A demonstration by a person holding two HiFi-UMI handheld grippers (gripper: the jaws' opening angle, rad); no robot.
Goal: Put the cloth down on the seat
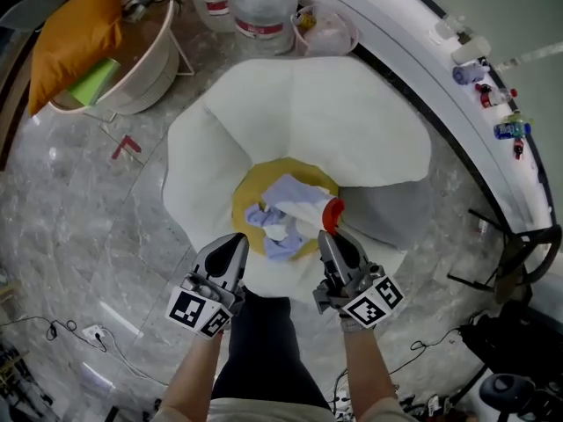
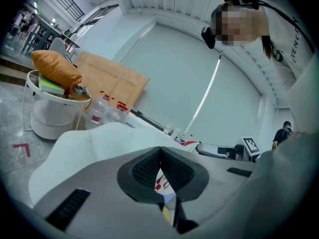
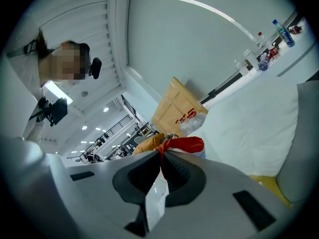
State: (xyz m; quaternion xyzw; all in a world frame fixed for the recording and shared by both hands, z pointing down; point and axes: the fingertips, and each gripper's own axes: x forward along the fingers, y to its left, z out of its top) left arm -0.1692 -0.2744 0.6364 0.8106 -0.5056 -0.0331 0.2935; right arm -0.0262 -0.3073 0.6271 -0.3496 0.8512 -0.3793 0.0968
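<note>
The cloth (image 1: 286,214) is a thin, crumpled fabric in pale lavender and white with a red edge; the left gripper view shows red print on a white part of it (image 2: 160,180), and the right gripper view shows the red edge bunched at the jaw tips (image 3: 184,144). It lies gathered in a loose heap on the round yellow seat cushion (image 1: 244,192) at the centre of the white petal-shaped chair shell (image 1: 334,112). The shell's panels rise round the cushion on the far, left and right sides; the near side, where the person stands, is open. Grey marble floor (image 1: 88,192) surrounds the chair, with a round white side table (image 1: 149,69) at far left, clear plastic bottles (image 1: 259,3) at the far edge and a curved white ledge (image 1: 413,42) at right. The left gripper (image 1: 236,243) is at the heap's near-left edge, jaws clamped on a fold. The right gripper (image 1: 330,236) is at its near-right edge, jaws clamped on the red edge.
</note>
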